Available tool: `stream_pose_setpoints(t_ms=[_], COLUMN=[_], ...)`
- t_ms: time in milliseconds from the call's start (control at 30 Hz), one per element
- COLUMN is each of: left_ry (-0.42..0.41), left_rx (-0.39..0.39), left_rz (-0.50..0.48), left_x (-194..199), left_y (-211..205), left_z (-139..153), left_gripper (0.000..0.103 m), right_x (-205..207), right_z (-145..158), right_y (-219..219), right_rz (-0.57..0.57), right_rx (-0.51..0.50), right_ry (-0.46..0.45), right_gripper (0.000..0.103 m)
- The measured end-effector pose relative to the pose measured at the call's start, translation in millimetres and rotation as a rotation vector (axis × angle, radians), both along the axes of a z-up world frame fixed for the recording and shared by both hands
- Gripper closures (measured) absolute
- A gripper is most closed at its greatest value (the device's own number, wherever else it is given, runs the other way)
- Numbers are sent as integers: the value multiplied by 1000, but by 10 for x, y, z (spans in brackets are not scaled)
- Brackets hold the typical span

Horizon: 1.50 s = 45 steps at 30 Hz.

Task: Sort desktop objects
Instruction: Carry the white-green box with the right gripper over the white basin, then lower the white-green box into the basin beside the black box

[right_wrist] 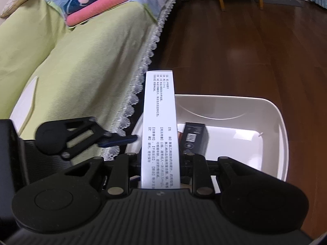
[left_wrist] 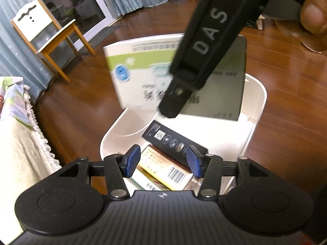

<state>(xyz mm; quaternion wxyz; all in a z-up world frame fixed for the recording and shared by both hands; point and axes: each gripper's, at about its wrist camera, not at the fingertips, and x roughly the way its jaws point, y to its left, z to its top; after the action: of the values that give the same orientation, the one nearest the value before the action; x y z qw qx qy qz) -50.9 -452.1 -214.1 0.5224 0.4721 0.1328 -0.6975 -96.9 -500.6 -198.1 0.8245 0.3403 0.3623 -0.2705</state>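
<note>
A white bin (left_wrist: pixel 114 134) stands on the wooden floor and holds several small boxes, among them a black box (left_wrist: pixel 175 140) and a yellow-white box with a barcode (left_wrist: pixel 163 169). My left gripper (left_wrist: pixel 162 161) hovers open just over these boxes, nothing between its blue pads (left_wrist: pixel 131 161). From the upper right, my right gripper (left_wrist: pixel 175 100) is shut on a white-and-green box (left_wrist: pixel 139 75) held above the bin's far part. In the right wrist view this white box (right_wrist: pixel 160 122) stands between the right gripper (right_wrist: pixel 160 163) fingers, above the bin (right_wrist: pixel 283 134) and the black box (right_wrist: pixel 194 136).
A sofa with a light green cover and lace trim (right_wrist: pixel 81 71) borders the bin on one side. A small white-and-wood chair (left_wrist: pixel 51 36) stands farther off by the curtains. A thumb (left_wrist: pixel 312 18) shows at the top right. Dark wooden floor (right_wrist: pixel 245 51) surrounds the bin.
</note>
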Motion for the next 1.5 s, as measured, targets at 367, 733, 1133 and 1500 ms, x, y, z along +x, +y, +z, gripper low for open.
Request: stream_pose_setpoints(t_ms=[367,733,1133,1500], left_ry=[-29,-36,-42,-48], left_rx=[41,65,73,80], left_rz=[44,60,76,75], left_x=[184,250,275,255], left_y=[-209,-253,-257,-252], left_z=[-64,-104,-121,-127], left_gripper=[48,48,48,48], right_x=[-87,-44,-24,3], right_z=[-480,-919,-1198,-1223], right_y=[-216,-377,-434,-428], right_rz=[-106,-205,-289,-266], right_rx=[53,120,191,174], right_ry=[91,117,56,29], right_gripper=[82,82,82,81])
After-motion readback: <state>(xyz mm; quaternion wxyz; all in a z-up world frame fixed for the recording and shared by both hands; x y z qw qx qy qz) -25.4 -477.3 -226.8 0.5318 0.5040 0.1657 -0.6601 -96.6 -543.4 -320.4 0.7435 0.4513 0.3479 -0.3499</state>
